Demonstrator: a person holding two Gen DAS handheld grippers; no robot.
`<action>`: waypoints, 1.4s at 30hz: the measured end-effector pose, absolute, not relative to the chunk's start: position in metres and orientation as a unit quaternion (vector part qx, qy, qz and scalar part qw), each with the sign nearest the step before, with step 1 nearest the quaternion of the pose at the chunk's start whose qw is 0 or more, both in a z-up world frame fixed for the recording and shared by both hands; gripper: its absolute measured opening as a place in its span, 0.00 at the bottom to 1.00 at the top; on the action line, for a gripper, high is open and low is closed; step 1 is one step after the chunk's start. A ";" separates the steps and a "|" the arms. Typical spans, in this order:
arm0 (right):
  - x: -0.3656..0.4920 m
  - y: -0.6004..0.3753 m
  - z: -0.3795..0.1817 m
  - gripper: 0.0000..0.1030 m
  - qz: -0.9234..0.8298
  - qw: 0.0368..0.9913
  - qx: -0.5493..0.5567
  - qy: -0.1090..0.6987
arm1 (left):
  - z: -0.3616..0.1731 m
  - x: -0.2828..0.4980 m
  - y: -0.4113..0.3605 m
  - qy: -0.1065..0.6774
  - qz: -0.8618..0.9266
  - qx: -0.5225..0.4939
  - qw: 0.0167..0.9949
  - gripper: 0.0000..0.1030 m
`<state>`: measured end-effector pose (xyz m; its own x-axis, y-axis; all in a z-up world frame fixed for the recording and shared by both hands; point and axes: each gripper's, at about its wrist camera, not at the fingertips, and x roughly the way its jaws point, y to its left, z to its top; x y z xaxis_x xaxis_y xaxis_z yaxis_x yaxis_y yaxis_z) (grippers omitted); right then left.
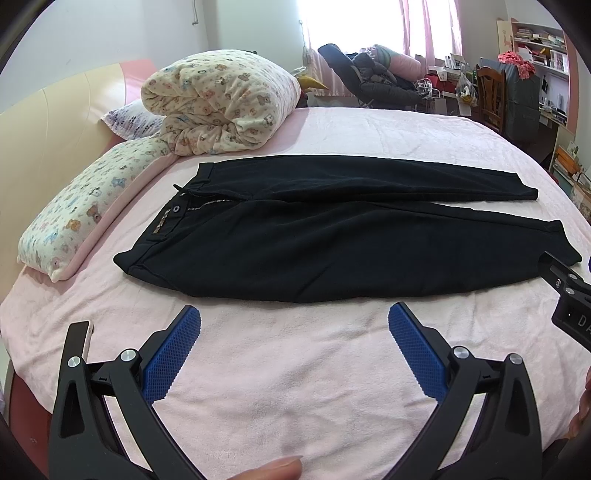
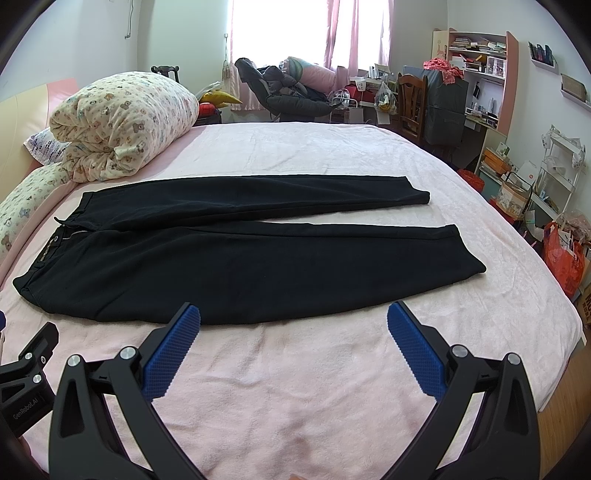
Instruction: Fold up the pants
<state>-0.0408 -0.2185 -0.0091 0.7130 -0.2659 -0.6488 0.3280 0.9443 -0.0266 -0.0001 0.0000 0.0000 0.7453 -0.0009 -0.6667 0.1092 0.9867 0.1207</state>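
Lying flat on the bed (image 1: 295,387), the black pants (image 1: 332,236) stretch straight ahead of both tools, waistband off to the left and both hems to the right, the two legs spread slightly apart toward the cuffs. The left tool (image 1: 294,325) hovers just short of the near leg's edge with its blue pads spread wide and nothing between them; the right tool (image 2: 293,325) sits the same way, wide open and empty, its tips just reaching the near edge of the fabric.

The likely first step is folding one leg over the other. To do it well, I would take the near leg's edge at two points, one close to the waistband (image 2: 48,254) and one close to the hem (image 2: 469,254), pinch only the near leg's layers, lift both ends together and carry them over onto the far leg (image 2: 295,195) so the seams line up. Uneven lifting would probably leave a twist at the crotch.

The pink bed cover is fleecy and may cling to the cloth. Beyond the pants to the left rest a rolled bear-print quilt (image 1: 221,99) and a matching pillow (image 1: 85,206). Further ahead are a curtained window (image 2: 295,33), a wooden chair (image 2: 412,103) and cluttered shelves (image 2: 476,55).
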 end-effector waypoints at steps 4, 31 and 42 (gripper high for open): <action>-0.041 -0.219 -0.009 0.98 -0.161 0.924 0.045 0.343 | 0.000 0.000 0.000 0.356 -0.030 0.077 0.931 0.99; -0.040 -0.221 -0.010 0.98 -0.161 0.924 0.045 0.343 | 0.000 0.000 0.000 0.356 -0.030 0.076 0.931 0.99; -0.040 -0.222 -0.012 0.98 -0.160 0.924 0.045 0.343 | -0.003 0.004 0.001 0.356 -0.030 0.076 0.931 0.99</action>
